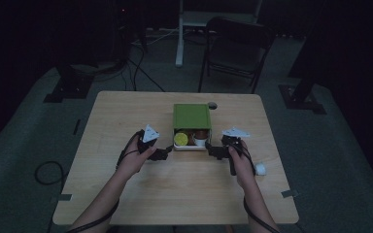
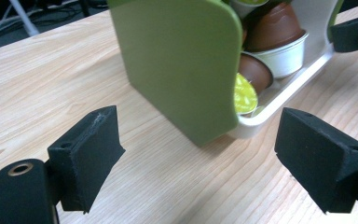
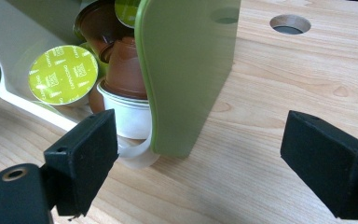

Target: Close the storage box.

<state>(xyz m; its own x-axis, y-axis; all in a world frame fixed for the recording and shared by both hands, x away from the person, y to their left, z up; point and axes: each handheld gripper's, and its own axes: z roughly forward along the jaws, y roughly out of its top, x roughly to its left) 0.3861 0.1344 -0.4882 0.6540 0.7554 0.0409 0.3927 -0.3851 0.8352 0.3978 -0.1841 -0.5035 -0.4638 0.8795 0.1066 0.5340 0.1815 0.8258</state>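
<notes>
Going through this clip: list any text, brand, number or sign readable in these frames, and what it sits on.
"CAPPUCCINO": faint, repeated print on the yellow-green foil lid of a capsule in the green box, right gripper view. The smaller print on that lid is too blurred to read.
The yellow-green lid in the left gripper view carries only pale marks, not legible.
Nothing readable on the box, the white tray or the table.

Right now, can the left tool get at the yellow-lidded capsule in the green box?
Probably yes: the left tool is open at the green box front corner; the yellow-lidded capsule sits exposed at the opening, though the green side wall partly crowds it.
</notes>
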